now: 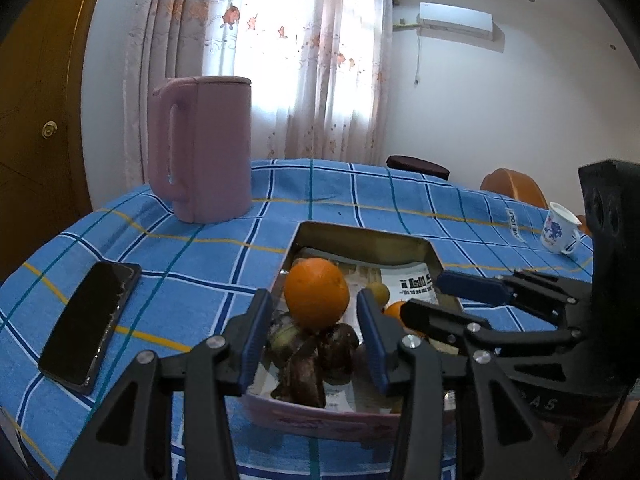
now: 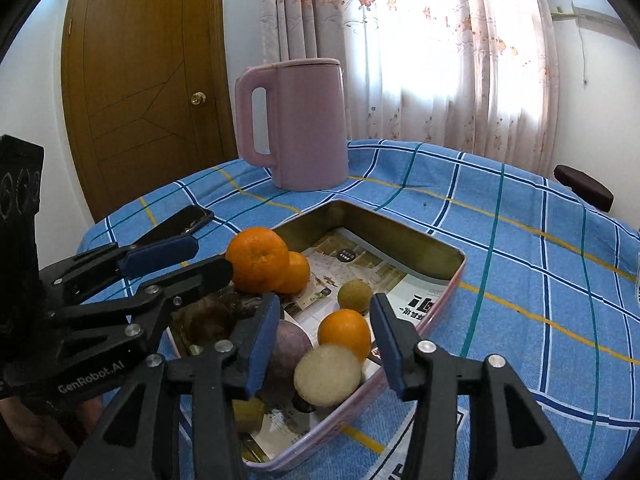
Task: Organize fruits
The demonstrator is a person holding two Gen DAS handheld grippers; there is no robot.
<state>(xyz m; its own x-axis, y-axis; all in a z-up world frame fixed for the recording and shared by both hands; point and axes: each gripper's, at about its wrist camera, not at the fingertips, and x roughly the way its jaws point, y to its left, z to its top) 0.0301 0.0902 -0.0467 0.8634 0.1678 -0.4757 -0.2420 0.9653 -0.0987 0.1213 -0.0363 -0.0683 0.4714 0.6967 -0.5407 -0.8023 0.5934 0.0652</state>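
Fruit is piled in the tin tray [image 2: 440, 248] at the near middle of the surface [image 2: 520, 240]. A large orange [image 2: 256, 258] is stacked on top at the tray's left side, with a second orange [image 2: 298, 274] touching it behind. A smaller orange [image 2: 346, 332] and a pale fuzzy fruit [image 2: 328, 374] sit touching at the near right corner; a purplish round fruit [image 2: 290, 346] lies just left of them, a yellow-green fruit [image 2: 354, 295] further in. Dark, wrinkled, overripe pieces [image 1: 316, 356] lie under the large orange.

Handling, as judged: oranges are firm, light, round and liable to roll; they are best taken across the widest part. The stacked one should be lifted straight up, or the pile may shift. The dark pieces look soft and easily crushed, so light pressure is advised. The fuzzy fruit probably bruises.

The left gripper [image 1: 316, 344] is held apart, pads either side of the large orange without pressing it. The right gripper [image 2: 326, 344] is likewise apart above the small orange and fuzzy fruit; nothing is clamped.

Readable writing: "GenRobot.AI" on the left gripper's body as seen from the right wrist. The tray liner paper [image 2: 412, 300] carries bold print, not legible. Lettering on the cloth strip near the mug [image 1: 560, 230] is only partly readable. A phone [image 1: 92, 324] and pink kettle [image 2: 300, 128] are kept well apart from the tray.
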